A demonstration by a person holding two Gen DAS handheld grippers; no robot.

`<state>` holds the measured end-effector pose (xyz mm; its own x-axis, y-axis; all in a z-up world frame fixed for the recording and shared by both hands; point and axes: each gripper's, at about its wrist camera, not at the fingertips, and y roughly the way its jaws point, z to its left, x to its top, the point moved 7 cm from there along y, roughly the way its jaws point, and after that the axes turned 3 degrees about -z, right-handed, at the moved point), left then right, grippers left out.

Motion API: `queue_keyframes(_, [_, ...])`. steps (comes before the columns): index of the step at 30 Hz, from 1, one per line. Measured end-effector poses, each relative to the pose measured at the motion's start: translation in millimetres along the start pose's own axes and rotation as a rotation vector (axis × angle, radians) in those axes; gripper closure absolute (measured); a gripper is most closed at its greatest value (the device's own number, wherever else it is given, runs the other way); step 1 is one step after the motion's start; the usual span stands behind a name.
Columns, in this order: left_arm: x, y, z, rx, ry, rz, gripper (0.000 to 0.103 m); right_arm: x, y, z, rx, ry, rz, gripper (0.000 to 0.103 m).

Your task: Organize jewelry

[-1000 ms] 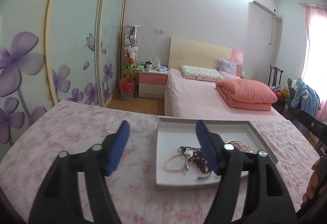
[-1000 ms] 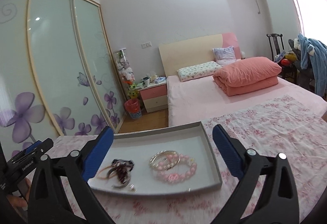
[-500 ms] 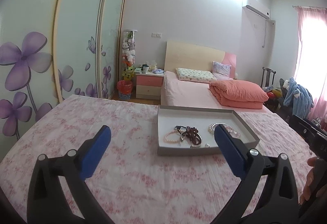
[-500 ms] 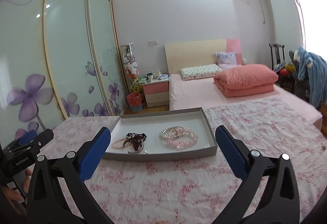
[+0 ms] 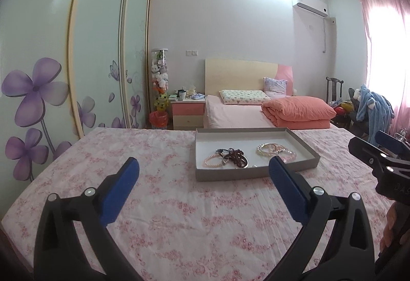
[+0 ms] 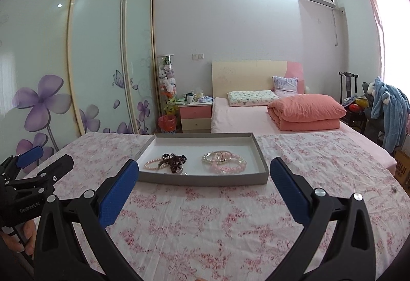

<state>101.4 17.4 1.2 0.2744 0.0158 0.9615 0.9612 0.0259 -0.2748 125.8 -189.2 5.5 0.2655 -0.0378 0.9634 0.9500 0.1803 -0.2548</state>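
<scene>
Surroundings: a wardrobe with frosted sliding doors (image 5: 97,50) printed with purple flowers fills the left of both views. At centre background stand a clear tube of plush toys (image 5: 160,81), a pink-and-cream nightstand (image 5: 188,114) with a red bin (image 5: 159,120) beside it, and a bed (image 5: 230,114) carrying a folded salmon quilt (image 5: 299,111). An air conditioner (image 5: 311,2) hangs at upper right; a chair draped with a blue garment (image 5: 371,111) sits at the right edge near the pink curtain.

Nothing stands between either gripper and the work item; only bare floral tablecloth (image 5: 179,204) lies ahead of the fingers.

Work item: a shallow grey tray (image 5: 253,174) rests on the cloth, centre frame. Inside, a pink bead bracelet (image 5: 212,161) touches a dark tangled piece (image 5: 237,159) at its left half; a cluster of pale bracelets (image 5: 275,150) lies at its right half.

Left gripper (image 5: 203,173): jaws spread wide, nothing between them; the tray sits beyond and right of centre, apart from the fingertips.

Right gripper (image 6: 203,173): jaws spread wide, empty; the tray lies just beyond the fingertips, centred between them.
</scene>
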Motion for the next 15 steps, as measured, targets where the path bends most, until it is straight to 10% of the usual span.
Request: queue_keyframes(15, [-14,-7,-8,-0.039,-0.002,0.007,0.004,-16,-11,-7,0.014,0.021,-0.006,0.002])
